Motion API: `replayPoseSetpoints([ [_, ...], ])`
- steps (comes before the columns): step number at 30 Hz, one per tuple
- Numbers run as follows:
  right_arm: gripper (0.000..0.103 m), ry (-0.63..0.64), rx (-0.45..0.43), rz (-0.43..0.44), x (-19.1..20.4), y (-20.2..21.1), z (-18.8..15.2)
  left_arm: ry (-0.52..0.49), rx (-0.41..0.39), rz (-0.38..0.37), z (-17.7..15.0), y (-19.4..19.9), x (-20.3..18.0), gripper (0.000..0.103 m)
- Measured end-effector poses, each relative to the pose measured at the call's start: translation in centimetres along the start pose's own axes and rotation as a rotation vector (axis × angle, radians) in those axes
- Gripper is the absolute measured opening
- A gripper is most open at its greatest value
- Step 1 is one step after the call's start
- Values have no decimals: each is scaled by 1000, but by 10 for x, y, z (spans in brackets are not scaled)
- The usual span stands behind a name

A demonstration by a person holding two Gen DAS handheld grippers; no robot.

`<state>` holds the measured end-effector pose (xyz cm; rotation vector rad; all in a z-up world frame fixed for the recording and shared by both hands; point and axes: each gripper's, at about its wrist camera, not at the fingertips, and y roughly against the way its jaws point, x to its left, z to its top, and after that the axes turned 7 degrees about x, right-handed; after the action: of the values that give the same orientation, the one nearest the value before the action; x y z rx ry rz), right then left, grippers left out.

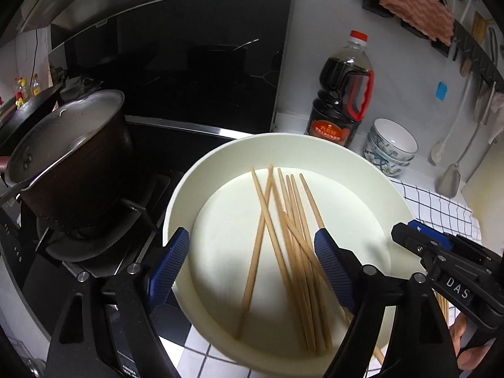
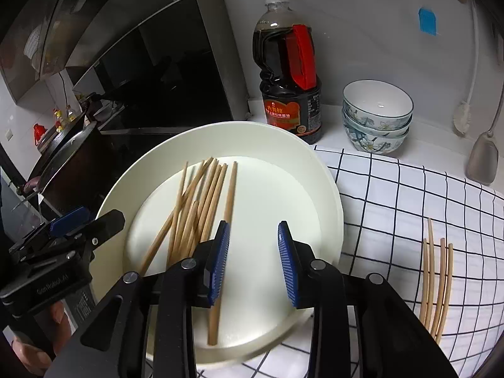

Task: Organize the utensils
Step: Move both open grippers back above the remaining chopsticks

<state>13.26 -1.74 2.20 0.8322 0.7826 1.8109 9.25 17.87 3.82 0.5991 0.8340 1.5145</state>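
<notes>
Chopsticks loose in the basin, both hand-held grippers open above them

Chopsticks [image 1: 283,245] lie scattered on the floor of a shallow cream basin [image 1: 201,170], fanned and crossing one another, which makes them awkward to take more than one at a time. The left hand-held gripper [image 1: 252,261] hangs over the near rim with its jaws spread wide; the pile lies in the gap below them, but neither blue pad presses on a stick, so it holds nothing. The right hand-held gripper [image 2: 253,261] points down into the same basin with its jaws partly apart and empty; one chopstick lies just under its left pad, the rest of the pile beyond and to that side. Both tools tilt steeply downward, a sensible angle for pinching thin sticks off a flat bottom.

The right wrist view alone shows four sorted chopsticks [image 2: 436,286] lying roughly parallel on the checked cloth [image 2: 409,195] to the right of that gripper, outside the basin; I judge this to be the growing tidy set, with the basin as the supply. It also shows the stacked floral bowls [image 2: 376,116] and the soy sauce bottle [image 2: 289,78] clearly beyond the basin.

The left wrist view adds what lies to its left: a dark saucepan [image 1: 72,163] on the hob, just beside the basin, a neighbour to avoid knocking. It also catches the right tool from the side, with part of the person's hand at the frame's edge.
</notes>
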Motion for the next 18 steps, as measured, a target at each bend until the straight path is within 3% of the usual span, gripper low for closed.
replayPoseSetpoints([
  [3, 40, 6, -17, -8, 1, 9, -7, -3, 4, -19, -5, 4, -4, 84],
  [18, 48, 1, -53, -30, -17, 37, -28, -34, -2, -55, -28, 25, -36, 92],
])
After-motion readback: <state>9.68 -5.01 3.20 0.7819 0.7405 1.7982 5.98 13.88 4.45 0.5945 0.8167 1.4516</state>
